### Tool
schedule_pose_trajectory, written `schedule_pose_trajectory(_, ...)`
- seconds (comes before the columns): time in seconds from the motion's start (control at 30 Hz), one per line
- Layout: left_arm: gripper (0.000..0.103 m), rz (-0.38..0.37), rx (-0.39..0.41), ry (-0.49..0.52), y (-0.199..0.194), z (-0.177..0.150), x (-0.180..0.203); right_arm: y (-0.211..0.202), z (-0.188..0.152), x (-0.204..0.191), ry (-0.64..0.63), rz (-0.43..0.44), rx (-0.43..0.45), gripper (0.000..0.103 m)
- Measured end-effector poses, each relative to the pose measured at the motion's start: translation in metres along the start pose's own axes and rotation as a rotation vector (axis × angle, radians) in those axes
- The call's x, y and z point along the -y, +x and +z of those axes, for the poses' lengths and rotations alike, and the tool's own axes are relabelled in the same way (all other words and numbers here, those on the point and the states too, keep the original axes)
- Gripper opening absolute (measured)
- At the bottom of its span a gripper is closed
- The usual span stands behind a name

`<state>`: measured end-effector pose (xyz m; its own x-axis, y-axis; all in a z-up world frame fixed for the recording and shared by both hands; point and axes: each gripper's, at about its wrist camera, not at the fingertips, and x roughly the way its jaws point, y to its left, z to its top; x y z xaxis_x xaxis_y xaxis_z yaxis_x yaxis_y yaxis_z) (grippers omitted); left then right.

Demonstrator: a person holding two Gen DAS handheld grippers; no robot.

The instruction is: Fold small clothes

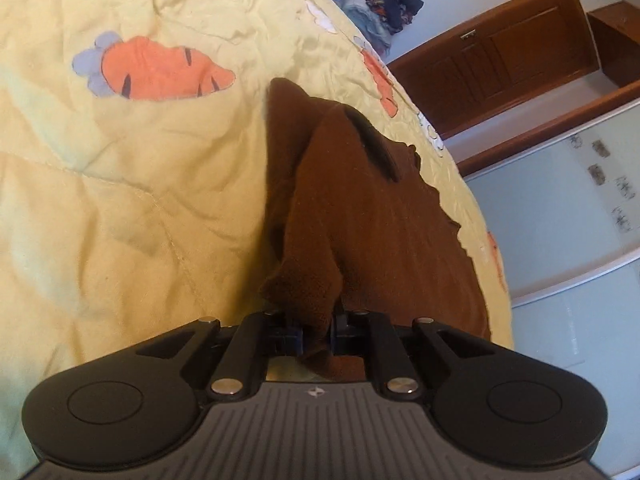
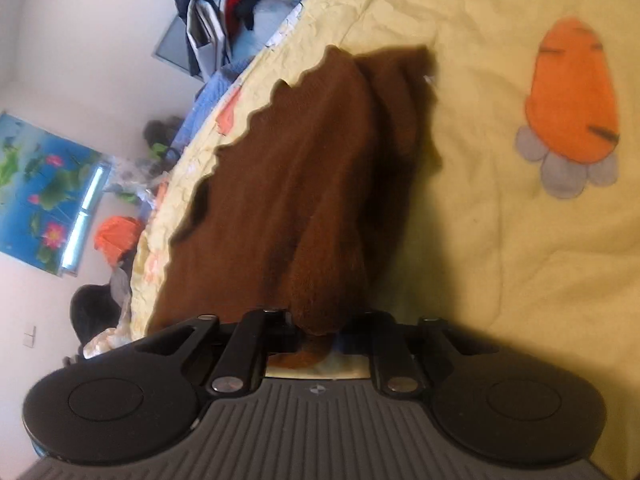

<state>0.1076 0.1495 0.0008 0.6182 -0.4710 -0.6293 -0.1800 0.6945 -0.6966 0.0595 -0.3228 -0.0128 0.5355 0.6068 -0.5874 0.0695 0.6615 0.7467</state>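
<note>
A small brown knitted garment (image 1: 360, 216) with a scalloped edge lies on a yellow quilt (image 1: 120, 200) printed with orange carrots. My left gripper (image 1: 316, 330) is shut on one end of it, the cloth bunched between the jaws and lifted off the quilt. In the right wrist view the same brown garment (image 2: 288, 184) runs away from the camera, and my right gripper (image 2: 320, 334) is shut on another bunched end. A dark fold or opening (image 1: 376, 144) shows on the garment's upper part.
The quilt (image 2: 520, 240) covers the bed, and the garment lies near its edge. A pile of clothes (image 2: 224, 4) sits at the far end. A brown wooden door (image 1: 500, 56) and a pale cabinet (image 1: 560, 220) stand beyond the bed edge. A blue flower poster (image 2: 44, 188) hangs on the wall.
</note>
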Motion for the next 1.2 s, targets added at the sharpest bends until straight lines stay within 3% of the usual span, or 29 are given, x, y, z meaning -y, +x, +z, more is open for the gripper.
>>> schedule_pose_trajectory(0.07, 0.008, -0.006, 0.028, 0.064, -0.016, -0.006, 0.011, -0.007, -0.001, -0.006, -0.021, -0.001, 0.010, 0.020)
schedule_pose_trajectory(0.2, 0.008, -0.056, 0.039, 0.150, -0.059, -0.024, 0.028, -0.044, -0.014, -0.018, -0.073, 0.075, 0.041, 0.019)
schedule_pose_trajectory(0.33, 0.009, -0.072, -0.025, 0.186, -0.097, -0.066, 0.019, -0.085, -0.046, -0.014, -0.096, 0.128, 0.018, 0.018)
schedule_pose_trajectory(0.4, 0.014, -0.019, -0.058, 0.253, -0.103, -0.089, 0.008, -0.099, -0.067, -0.008, -0.093, 0.106, -0.004, 0.019)
schedule_pose_trajectory(0.5, 0.017, 0.126, -0.033, 0.333, -0.113, -0.099, -0.005, -0.108, -0.085, 0.004, -0.069, 0.076, -0.012, 0.037)
schedule_pose_trajectory(0.57, 0.021, 0.163, 0.052, 0.362, -0.128, -0.080, -0.002, -0.119, -0.077, 0.009, -0.034, 0.079, 0.046, 0.076)
schedule_pose_trajectory(0.6, 0.023, 0.175, 0.125, 0.397, -0.136, -0.070, 0.006, -0.126, -0.069, 0.007, -0.033, 0.063, 0.103, 0.082)
schedule_pose_trajectory(0.63, 0.033, 0.190, 0.195, 0.456, -0.141, -0.061, 0.018, -0.131, -0.060, 0.001, -0.058, 0.060, 0.161, 0.083)
schedule_pose_trajectory(0.67, 0.041, 0.211, 0.258, 0.534, -0.140, -0.053, 0.034, -0.132, -0.047, -0.007, -0.097, 0.064, 0.201, 0.083)
schedule_pose_trajectory(0.7, 0.063, 0.228, 0.316, 0.617, -0.136, -0.048, 0.050, -0.127, -0.033, -0.017, -0.135, 0.060, 0.216, 0.083)
schedule_pose_trajectory(0.73, 0.075, 0.231, 0.364, 0.703, -0.127, -0.048, 0.064, -0.120, -0.019, -0.027, -0.176, 0.047, 0.222, 0.083)
schedule_pose_trajectory(0.8, 0.075, 0.219, 0.375, 0.869, -0.095, -0.051, 0.089, -0.094, 0.008, -0.047, -0.255, 0.023, 0.210, 0.083)
schedule_pose_trajectory(0.87, 0.075, 0.246, 0.305, 1.015, -0.051, -0.060, 0.108, -0.060, 0.030, -0.061, -0.312, -0.015, 0.169, 0.080)
schedule_pose_trajectory(0.93, 0.075, 0.268, 0.236, 1.145, -0.016, -0.077, 0.116, -0.025, 0.046, -0.070, -0.377, -0.118, 0.130, 0.078)
schedule_pose_trajectory(1.0, 0.075, 0.319, 0.179, 1.195, 0.016, -0.080, 0.116, 0.007, 0.059, -0.071, -0.418, -0.223, 0.087, 0.074)
schedule_pose_trajectory(1.07, 0.068, 0.353, 0.142, 1.189, 0.035, -0.075, 0.104, 0.027, 0.061, -0.068, -0.416, -0.252, 0.041, 0.066)
schedule_pose_trajectory(1.1, 0.033, 0.361, 0.117, 1.161, 0.041, -0.068, 0.100, 0.034, 0.060, -0.067, -0.433, -0.246, 0.040, 0.062)
schedule_pose_trajectory(1.13, 0.009, 0.367, 0.101, 1.127, 0.045, -0.060, 0.095, 0.035, 0.058, -0.068, -0.455, -0.237, 0.038, 0.047)
schedule_pose_trajectory(1.17, 0.008, 0.371, 0.113, 1.093, 0.044, -0.053, 0.093, 0.036, 0.057, -0.069, -0.466, -0.226, 0.028, 0.018)
schedule_pose_trajectory(1.2, 0.006, 0.353, 0.131, 1.052, 0.041, -0.045, 0.092, 0.035, 0.056, -0.069, -0.462, -0.217, 0.024, 0.013)
